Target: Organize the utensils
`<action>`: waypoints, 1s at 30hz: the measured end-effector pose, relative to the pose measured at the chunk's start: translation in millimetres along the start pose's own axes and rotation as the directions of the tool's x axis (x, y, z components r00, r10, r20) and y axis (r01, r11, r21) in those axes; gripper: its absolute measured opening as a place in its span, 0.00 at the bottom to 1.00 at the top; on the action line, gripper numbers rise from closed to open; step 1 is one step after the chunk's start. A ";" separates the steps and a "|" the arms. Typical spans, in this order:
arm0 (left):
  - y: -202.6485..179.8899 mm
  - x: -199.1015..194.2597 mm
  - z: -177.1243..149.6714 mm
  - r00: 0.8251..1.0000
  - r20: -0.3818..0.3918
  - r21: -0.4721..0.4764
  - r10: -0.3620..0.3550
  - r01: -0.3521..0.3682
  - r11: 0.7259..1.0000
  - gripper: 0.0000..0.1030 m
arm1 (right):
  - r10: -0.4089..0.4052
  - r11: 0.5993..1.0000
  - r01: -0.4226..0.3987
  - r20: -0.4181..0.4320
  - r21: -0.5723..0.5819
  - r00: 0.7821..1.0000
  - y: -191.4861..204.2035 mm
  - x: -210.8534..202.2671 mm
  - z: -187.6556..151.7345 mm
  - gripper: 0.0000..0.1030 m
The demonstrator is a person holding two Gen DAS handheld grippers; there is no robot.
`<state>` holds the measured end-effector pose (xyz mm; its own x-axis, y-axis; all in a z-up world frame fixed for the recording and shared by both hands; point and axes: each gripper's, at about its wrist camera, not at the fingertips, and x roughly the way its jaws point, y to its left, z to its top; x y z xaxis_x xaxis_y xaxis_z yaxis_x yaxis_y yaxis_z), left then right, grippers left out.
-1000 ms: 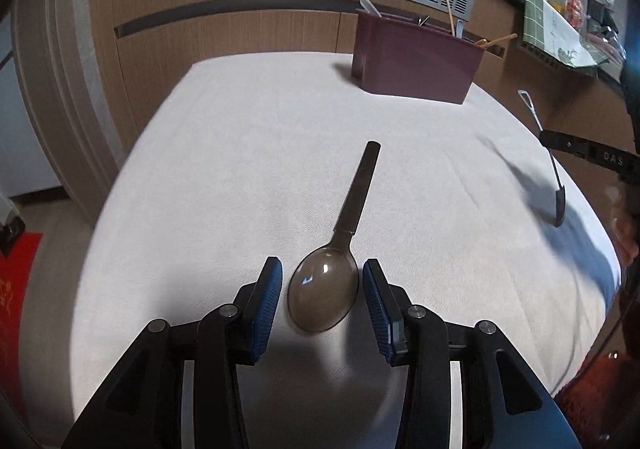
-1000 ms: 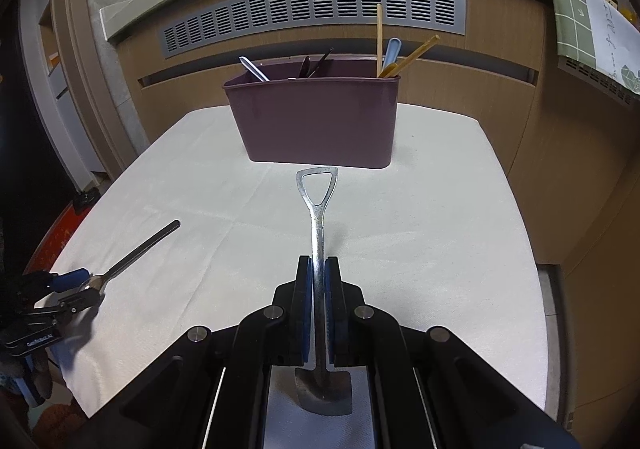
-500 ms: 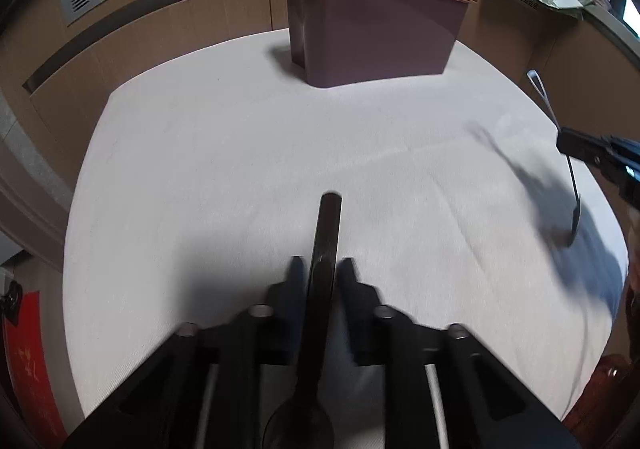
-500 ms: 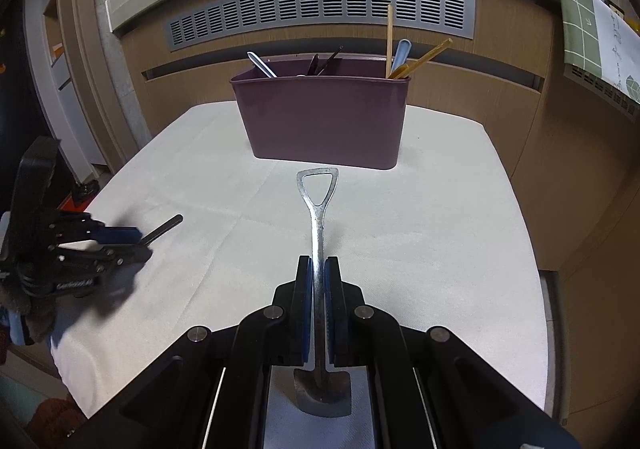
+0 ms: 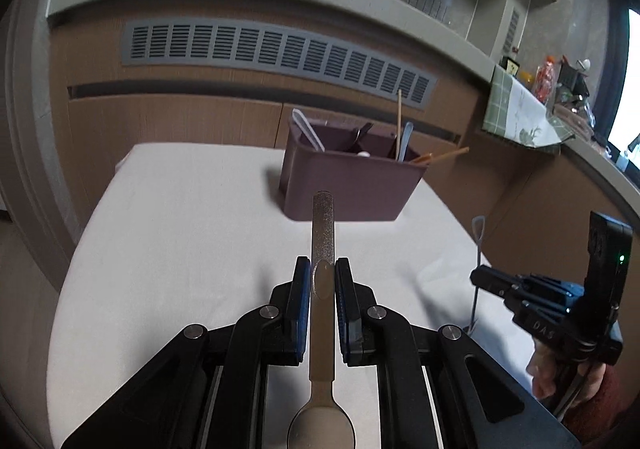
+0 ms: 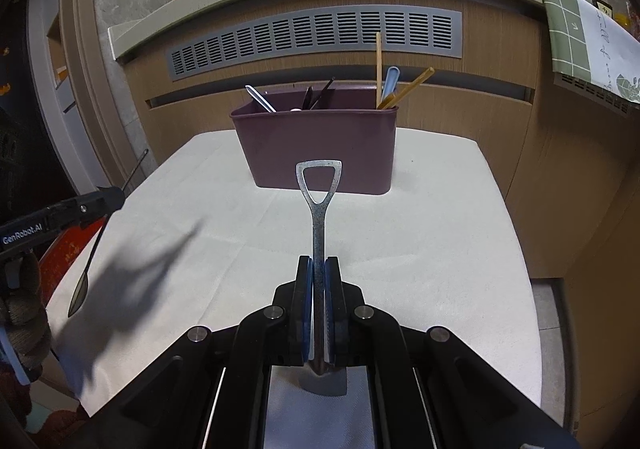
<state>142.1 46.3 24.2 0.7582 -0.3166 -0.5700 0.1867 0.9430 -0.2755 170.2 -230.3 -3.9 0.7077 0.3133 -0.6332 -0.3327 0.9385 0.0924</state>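
Note:
My left gripper [image 5: 322, 273] is shut on a brown spoon [image 5: 322, 233], held off the table with the handle pointing forward at the maroon utensil holder [image 5: 352, 189]. My right gripper [image 6: 319, 269] is shut on a metal shovel-shaped spoon [image 6: 318, 201], handle forward, also raised and facing the holder [image 6: 320, 153]. The holder stands at the table's far side with several utensils and chopsticks in it. The right gripper also shows in the left wrist view [image 5: 486, 281], the left gripper in the right wrist view [image 6: 114, 195].
The table [image 6: 440, 229] is covered in white cloth. A wooden cabinet with a grey vent [image 5: 280, 53] stands right behind the table. A green-checked cloth [image 6: 580, 37] hangs from the counter at right.
My left gripper closed on the brown spoon's handle and lifted it from the table, turning toward the holder. My right gripper kept its hold on the shovel spoon and barely moved.

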 end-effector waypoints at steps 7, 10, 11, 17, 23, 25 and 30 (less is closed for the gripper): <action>-12.2 9.9 23.5 0.996 0.064 -0.061 -0.054 0.058 0.996 0.12 | -0.010 1.000 0.008 0.040 0.030 0.999 -6.0 -3.8 15.0 0.04; -34.3 -3.9 74.9 0.957 0.272 -0.019 -0.103 0.112 0.994 0.12 | -0.020 1.000 0.020 0.144 0.001 0.989 -6.8 -25.9 53.5 0.03; -38.9 -7.5 86.7 0.938 0.329 -0.006 -0.112 0.121 0.993 0.12 | -0.029 0.999 0.033 0.207 -0.015 0.978 -7.0 -38.5 74.5 0.03; -44.0 13.0 149.5 0.824 0.552 -0.038 -0.126 0.176 0.984 0.12 | -0.051 0.996 0.075 0.414 -0.041 0.909 -13.5 -65.8 164.4 0.02; -22.1 53.9 159.8 0.874 0.472 -0.090 -0.115 0.178 0.980 0.12 | 0.067 0.991 -0.029 0.289 -0.132 0.955 -26.5 -38.2 176.5 0.03; -14.6 58.3 153.7 0.886 0.450 -0.092 -0.113 0.172 0.981 0.12 | 0.137 0.977 -0.104 0.177 -0.189 0.975 -31.6 -18.9 162.1 0.07; -1.5 64.3 132.2 0.913 0.390 -0.117 -0.119 0.178 0.977 0.12 | 0.231 0.952 -0.240 -0.067 -0.190 0.971 -44.5 39.9 110.5 0.13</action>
<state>273.2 38.1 90.3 0.9136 -0.3616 -0.1859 0.2438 0.8530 -0.4614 282.1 -243.5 51.6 0.5686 0.5113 -0.6444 -0.6050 0.7907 0.0937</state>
